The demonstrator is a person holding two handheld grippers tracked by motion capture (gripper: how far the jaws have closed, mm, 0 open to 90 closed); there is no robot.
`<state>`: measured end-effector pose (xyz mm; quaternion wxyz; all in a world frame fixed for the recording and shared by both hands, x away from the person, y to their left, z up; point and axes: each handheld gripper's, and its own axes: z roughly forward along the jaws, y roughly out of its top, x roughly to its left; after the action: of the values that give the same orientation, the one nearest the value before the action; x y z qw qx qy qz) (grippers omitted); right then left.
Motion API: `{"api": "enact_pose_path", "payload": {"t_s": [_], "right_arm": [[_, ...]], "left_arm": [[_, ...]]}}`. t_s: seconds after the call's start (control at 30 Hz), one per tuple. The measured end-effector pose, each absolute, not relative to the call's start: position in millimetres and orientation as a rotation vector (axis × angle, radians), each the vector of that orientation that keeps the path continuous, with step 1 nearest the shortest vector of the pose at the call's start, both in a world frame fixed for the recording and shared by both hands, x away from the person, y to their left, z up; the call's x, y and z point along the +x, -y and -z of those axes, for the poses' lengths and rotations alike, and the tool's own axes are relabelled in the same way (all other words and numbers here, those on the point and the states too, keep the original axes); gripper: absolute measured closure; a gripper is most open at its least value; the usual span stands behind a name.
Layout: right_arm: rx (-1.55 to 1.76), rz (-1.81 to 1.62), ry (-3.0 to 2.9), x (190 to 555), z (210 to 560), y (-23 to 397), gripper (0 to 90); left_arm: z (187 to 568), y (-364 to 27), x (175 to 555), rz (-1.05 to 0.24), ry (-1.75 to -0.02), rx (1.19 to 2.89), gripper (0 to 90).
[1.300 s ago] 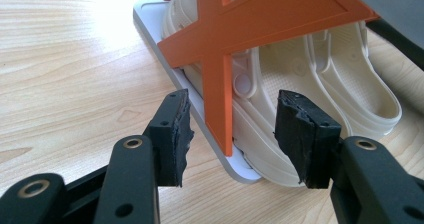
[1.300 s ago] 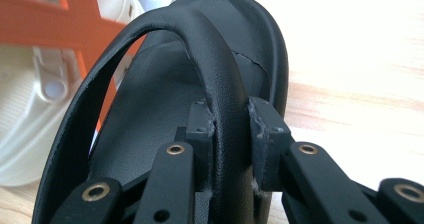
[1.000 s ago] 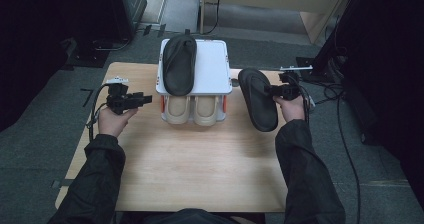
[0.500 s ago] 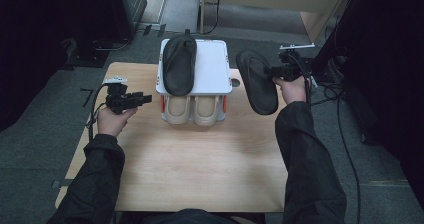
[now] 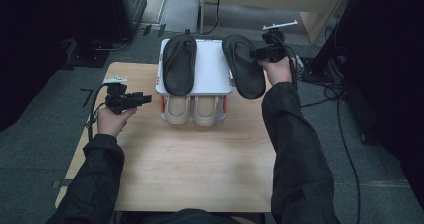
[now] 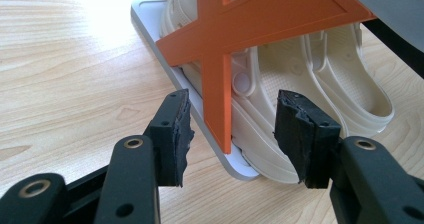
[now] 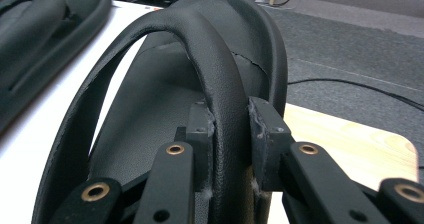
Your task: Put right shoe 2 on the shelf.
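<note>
**Right gripper holds a black sandal at the rack's top shelf**

High view: A wooden table carries a small white rack near its far edge. One black sandal lies on the left half of the rack's top shelf. A second black sandal hangs at the shelf's right edge, partly over it, gripped by its strap in the right gripper. Whether its sole touches the shelf cannot be told. Under the shelf sits a pair of beige clogs, toes toward the person. The left gripper rests over the table just left of the rack, pointing at it, jaws apart and holding nothing.

Left gripper view: The two black jaws of the left gripper stand open with a clear gap. Beyond them are the rack's white base, an orange cross brace on its side, and the beige clogs behind it. Nothing touches the pads.

Right gripper view: The right gripper is clamped on the strap of the black sandal, a pad pressed to each side. The other sandal lies on the white shelf at the left.
</note>
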<state>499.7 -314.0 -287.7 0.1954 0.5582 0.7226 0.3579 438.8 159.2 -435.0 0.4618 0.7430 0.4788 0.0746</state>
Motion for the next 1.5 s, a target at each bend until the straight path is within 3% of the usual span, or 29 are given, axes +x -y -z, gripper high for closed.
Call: {"api": "enact_pose_path", "payload": {"t_s": [0.8,1.5], "right_arm": [[1.569,-0.976,-2.062,541,305,228,72.8],[1.55,-1.042,-2.118,527,314,221,64.7]], "left_arm": [[433,-159,438,-0.192,-1.151,1.823,48.6],[433,-158,437,-0.198,-1.15,1.828,48.6]]}}
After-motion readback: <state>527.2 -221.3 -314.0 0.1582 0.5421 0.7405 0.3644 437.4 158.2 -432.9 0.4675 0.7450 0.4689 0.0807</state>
